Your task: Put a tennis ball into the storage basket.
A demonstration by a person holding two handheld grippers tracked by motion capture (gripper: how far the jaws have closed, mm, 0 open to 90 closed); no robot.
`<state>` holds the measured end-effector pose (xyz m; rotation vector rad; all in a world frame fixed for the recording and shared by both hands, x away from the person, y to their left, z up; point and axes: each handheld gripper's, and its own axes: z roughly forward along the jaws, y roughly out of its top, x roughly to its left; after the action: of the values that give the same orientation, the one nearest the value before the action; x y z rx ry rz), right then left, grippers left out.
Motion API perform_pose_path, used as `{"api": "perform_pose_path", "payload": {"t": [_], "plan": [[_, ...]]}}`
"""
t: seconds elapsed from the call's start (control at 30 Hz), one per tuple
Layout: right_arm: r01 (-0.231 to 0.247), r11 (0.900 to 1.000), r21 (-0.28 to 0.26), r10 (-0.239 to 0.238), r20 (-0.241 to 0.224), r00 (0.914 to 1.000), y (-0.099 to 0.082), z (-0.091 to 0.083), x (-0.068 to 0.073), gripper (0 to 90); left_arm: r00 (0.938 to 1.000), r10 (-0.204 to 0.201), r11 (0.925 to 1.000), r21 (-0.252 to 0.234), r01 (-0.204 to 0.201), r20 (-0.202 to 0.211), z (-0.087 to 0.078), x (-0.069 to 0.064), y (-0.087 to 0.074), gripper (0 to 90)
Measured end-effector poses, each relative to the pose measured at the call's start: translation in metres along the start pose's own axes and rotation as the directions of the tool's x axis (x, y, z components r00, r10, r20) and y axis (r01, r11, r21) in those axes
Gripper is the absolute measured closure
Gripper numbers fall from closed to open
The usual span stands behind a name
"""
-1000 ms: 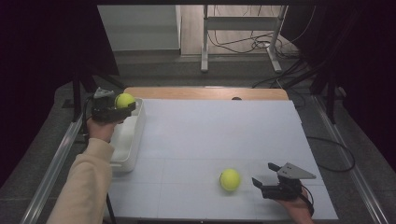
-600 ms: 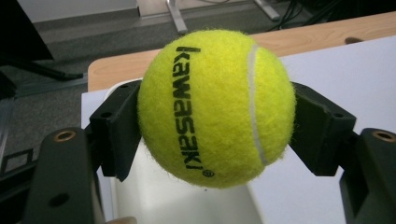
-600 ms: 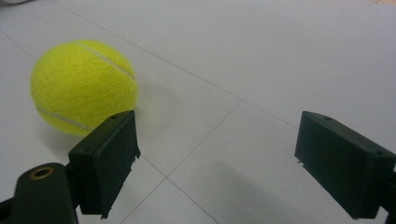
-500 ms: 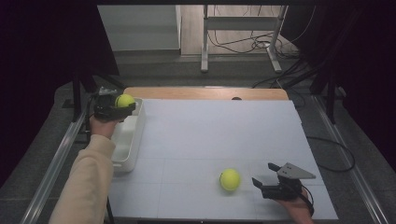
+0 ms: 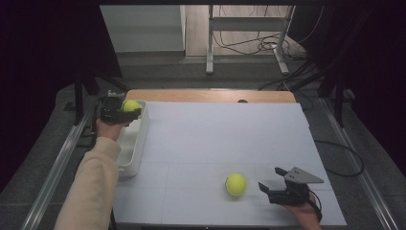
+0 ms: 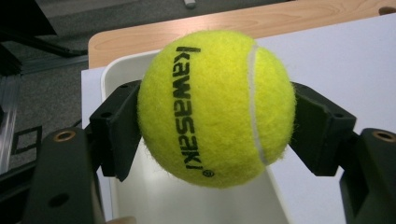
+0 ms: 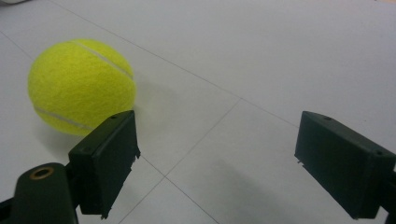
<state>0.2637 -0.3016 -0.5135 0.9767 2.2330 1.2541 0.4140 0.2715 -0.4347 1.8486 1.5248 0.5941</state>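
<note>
Left tongs (image 5: 125,111) clamped on tennis ball (image 5: 130,106), jaws pressing both its sides, held above far end of white bin (image 5: 136,143) at counter's (image 5: 215,129) left edge. Right tongs (image 5: 269,188) apart, nothing between jaws, resting low near front right. Second tennis ball (image 5: 236,184) on counter just beside right tongs, apart.

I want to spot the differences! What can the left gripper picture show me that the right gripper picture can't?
Left gripper view alone: a tennis ball with black lettering squeezed between that gripper's black jaws, held above a white bin, with the wooden table edge behind.

Right gripper view alone: a second tennis ball lying loose on the white table mat, ahead and left of that gripper's wide-open jaws, which hold nothing.

Shared: a yellow tennis ball, two black jaws, the white mat.
</note>
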Motion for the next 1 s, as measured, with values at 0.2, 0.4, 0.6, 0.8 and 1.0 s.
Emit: {"api": "perform_pose_path", "payload": {"t": [0.2,0.4,0.6,0.8,1.0], "plan": [[-0.001,1.0000,-0.002,0.001,-0.003,1.0000,0.000,0.000,0.000,14.0,0.9999,-0.005,0.9994,0.035,0.006,-0.016,0.005,0.005,-0.001,26.6],[-0.001,1.0000,-0.001,0.001,-0.002,1.0000,0.000,0.000,0.000,14.0,0.9999,0.001,0.9983,0.059,0.000,-0.017,0.009,0.006,-0.001,26.6],[0.000,1.0000,-0.001,0.000,-0.003,1.0000,0.000,0.000,0.000,14.0,0.9997,0.009,0.9955,0.095,-0.007,-0.024,0.014,0.004,-0.001,26.5],[0.001,1.0000,-0.003,-0.001,-0.006,1.0000,0.000,0.000,0.000,14.0,0.9997,-0.001,0.9945,0.104,0.004,-0.026,0.015,0.004,-0.002,26.5],[0.002,1.0000,-0.002,-0.002,-0.006,1.0000,0.000,0.000,0.000,14.0,0.9995,0.001,0.9944,0.106,0.002,-0.032,0.014,0.006,-0.002,26.4]]}}
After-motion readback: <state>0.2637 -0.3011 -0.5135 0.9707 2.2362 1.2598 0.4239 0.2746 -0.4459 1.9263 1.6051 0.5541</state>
